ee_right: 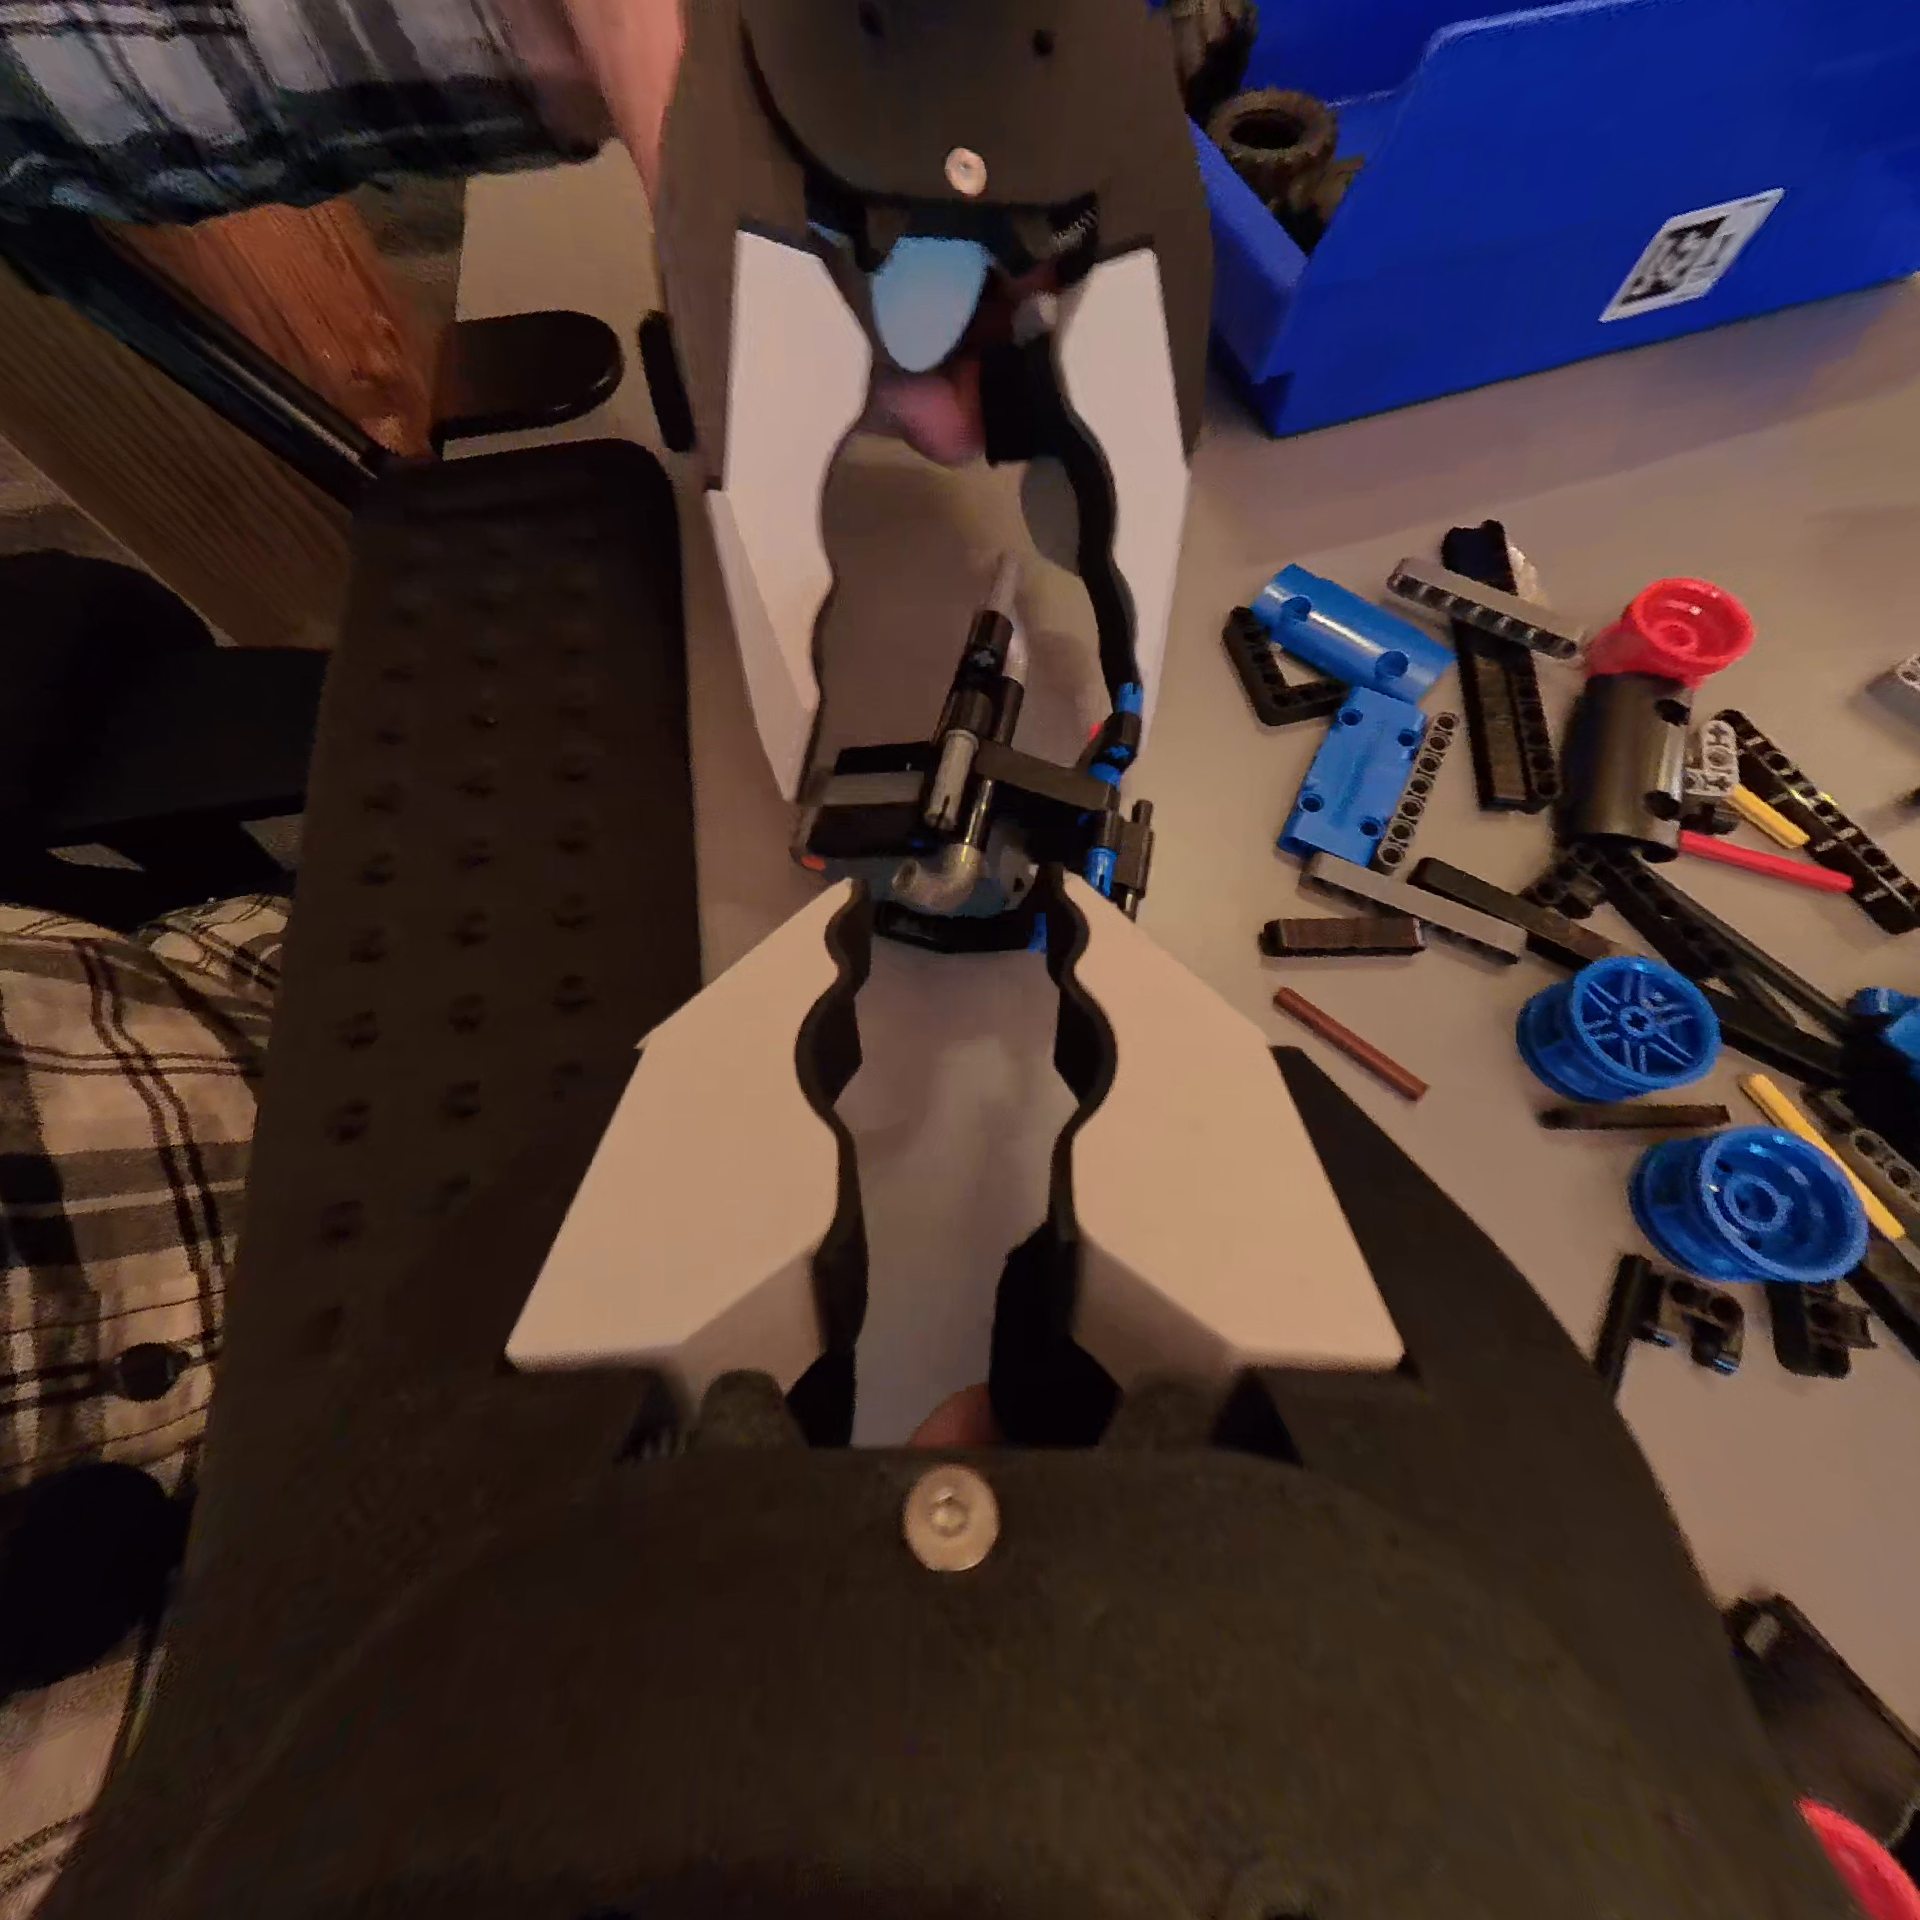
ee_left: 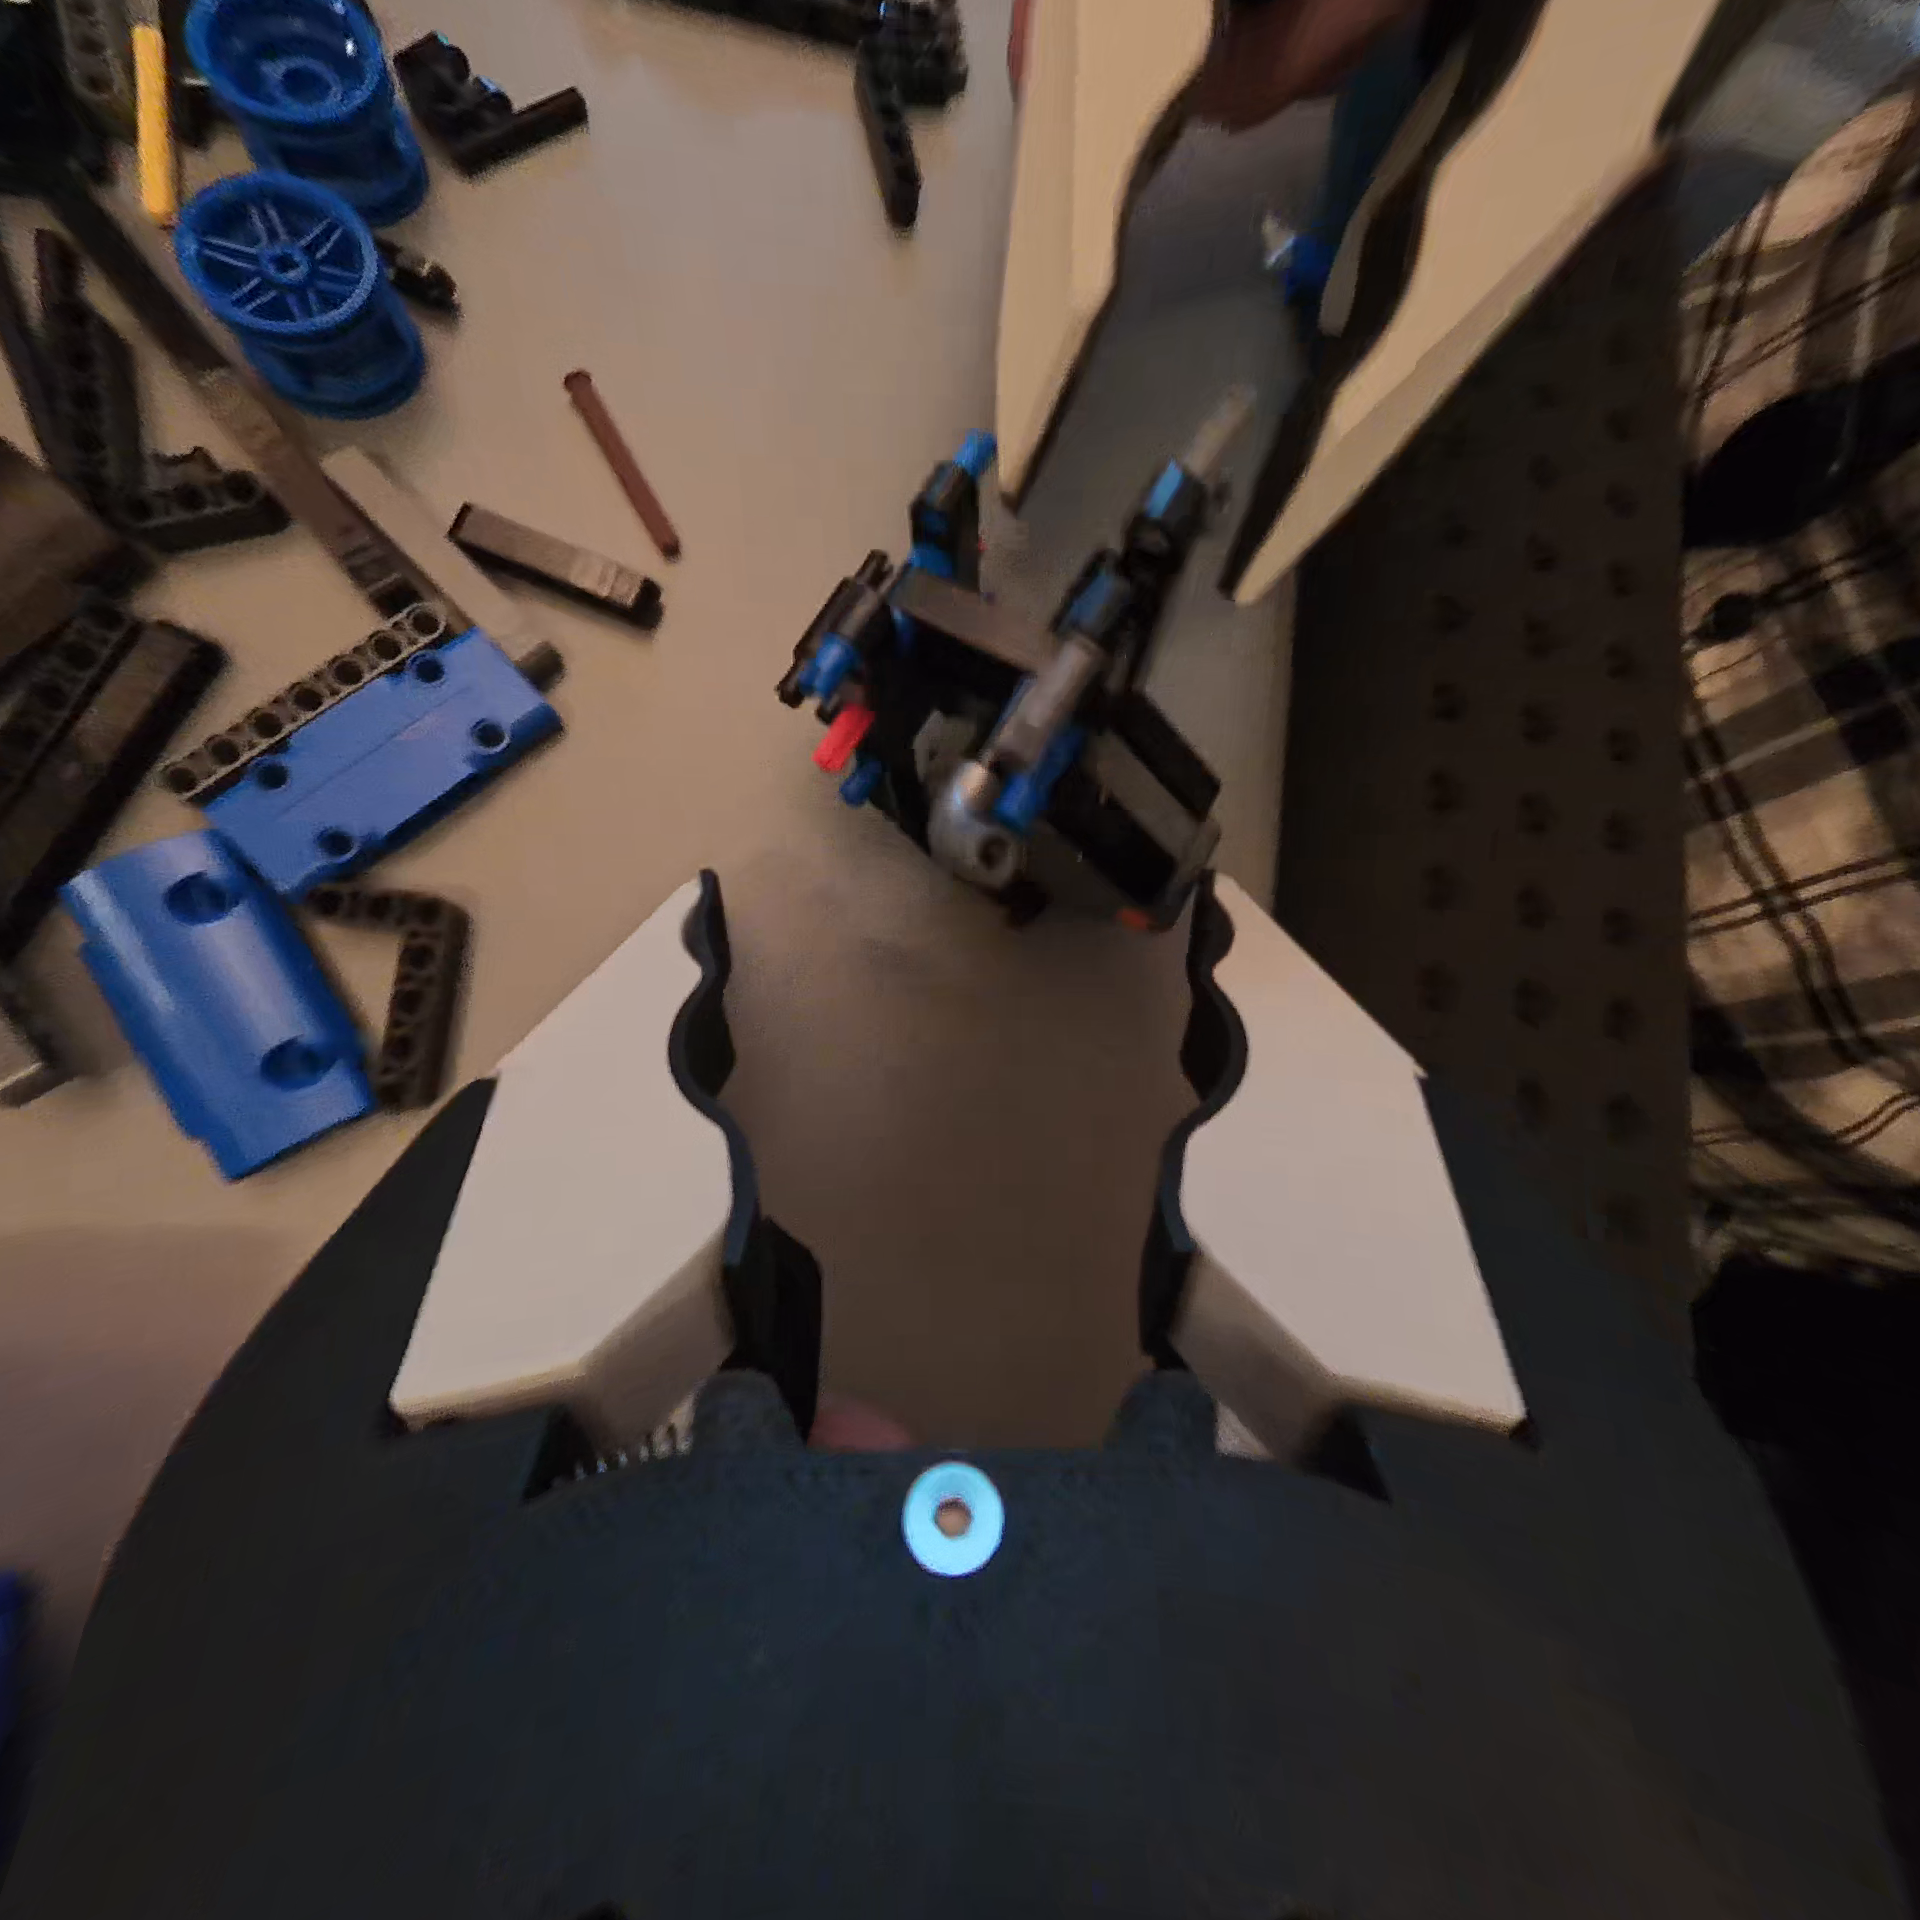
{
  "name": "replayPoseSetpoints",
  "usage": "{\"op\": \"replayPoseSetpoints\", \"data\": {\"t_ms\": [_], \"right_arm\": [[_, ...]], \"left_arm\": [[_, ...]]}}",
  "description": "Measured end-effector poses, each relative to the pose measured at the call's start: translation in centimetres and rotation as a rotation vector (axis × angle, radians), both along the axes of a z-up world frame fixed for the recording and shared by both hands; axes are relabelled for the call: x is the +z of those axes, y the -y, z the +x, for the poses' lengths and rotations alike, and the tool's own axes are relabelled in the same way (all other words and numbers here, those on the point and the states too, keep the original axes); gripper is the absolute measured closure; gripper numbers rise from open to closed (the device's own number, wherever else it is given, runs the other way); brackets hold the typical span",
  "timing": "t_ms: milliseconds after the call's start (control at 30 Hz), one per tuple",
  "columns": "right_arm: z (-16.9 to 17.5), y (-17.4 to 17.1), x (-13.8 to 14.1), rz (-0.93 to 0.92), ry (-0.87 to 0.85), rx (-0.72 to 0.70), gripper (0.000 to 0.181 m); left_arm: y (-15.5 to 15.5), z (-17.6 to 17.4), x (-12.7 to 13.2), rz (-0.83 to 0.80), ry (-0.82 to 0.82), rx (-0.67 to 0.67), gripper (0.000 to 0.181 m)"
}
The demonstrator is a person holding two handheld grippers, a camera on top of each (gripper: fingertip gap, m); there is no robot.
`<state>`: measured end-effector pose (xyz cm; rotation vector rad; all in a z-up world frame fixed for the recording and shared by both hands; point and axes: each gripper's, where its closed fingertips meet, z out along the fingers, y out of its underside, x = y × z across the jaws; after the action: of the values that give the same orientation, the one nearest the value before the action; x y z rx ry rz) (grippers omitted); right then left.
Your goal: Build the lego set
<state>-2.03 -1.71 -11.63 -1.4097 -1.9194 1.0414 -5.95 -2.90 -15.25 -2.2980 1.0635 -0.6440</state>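
Your left gripper (ee_left: pixel 956 914) points down at the grey table (ee_left: pixel 727 312), and its two fingers are spread wide with nothing between them. The half-built lego assembly (ee_left: pixel 1018 727) stands on the table just beyond the fingertips, a little to the right of the gap. Your right gripper (ee_right: pixel 951 904) comes from the opposite side, so the two tools face each other with the assembly (ee_right: pixel 966 810) between them. Its fingers are also apart, and the tips are right at the base of the assembly, but the picture does not show clearly if they touch it. To the side of the assembly you can count two blue wheel rims (ee_right: pixel 1621 1029), two blue panels (ee_left: pixel 384 758), one dark red axle (ee_left: pixel 621 462) and one red round piece (ee_right: pixel 1688 623). A blue bin (ee_right: pixel 1558 208) stands at the far edge.
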Motion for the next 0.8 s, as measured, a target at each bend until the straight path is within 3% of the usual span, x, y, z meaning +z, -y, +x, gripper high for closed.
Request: {"op": "replayPoseSetpoints", "data": {"t_ms": [67, 233, 367, 533, 633, 800], "right_arm": [[0.1, -0.8, -0.1, 0.007, 0.002, -0.014, 0.148], [-0.1, -1.6, -0.8, 0.048, 0.033, 0.008, 0.139], [-0.5, -1.3, -0.5, 0.023, 0.024, 0.000, 0.145], [-0.7, -0.7, -0.4, 0.018, 0.011, 0.000, 0.146], [-0.7, -0.9, -0.4, 0.019, -0.001, -0.011, 0.144], [-0.5, -0.7, -0.3, 0.014, -0.009, 0.004, 0.142]], "left_arm": [[0.1, -0.8, -0.2, 0.020, -0.066, 0.010, 0.093], [0.4, -0.6, 0.7, 0.050, -0.044, 0.045, 0.101], [-0.4, 0.6, 1.0, 0.059, -0.010, 0.101, 0.098], [-0.8, 1.1, 0.6, 0.018, -0.116, 0.155, 0.096], [-0.4, 1.4, 0.9, 0.015, -0.126, 0.153, 0.138], [-0.2, 1.3, 0.9, 0.023, -0.133, 0.161, 0.140]]}}
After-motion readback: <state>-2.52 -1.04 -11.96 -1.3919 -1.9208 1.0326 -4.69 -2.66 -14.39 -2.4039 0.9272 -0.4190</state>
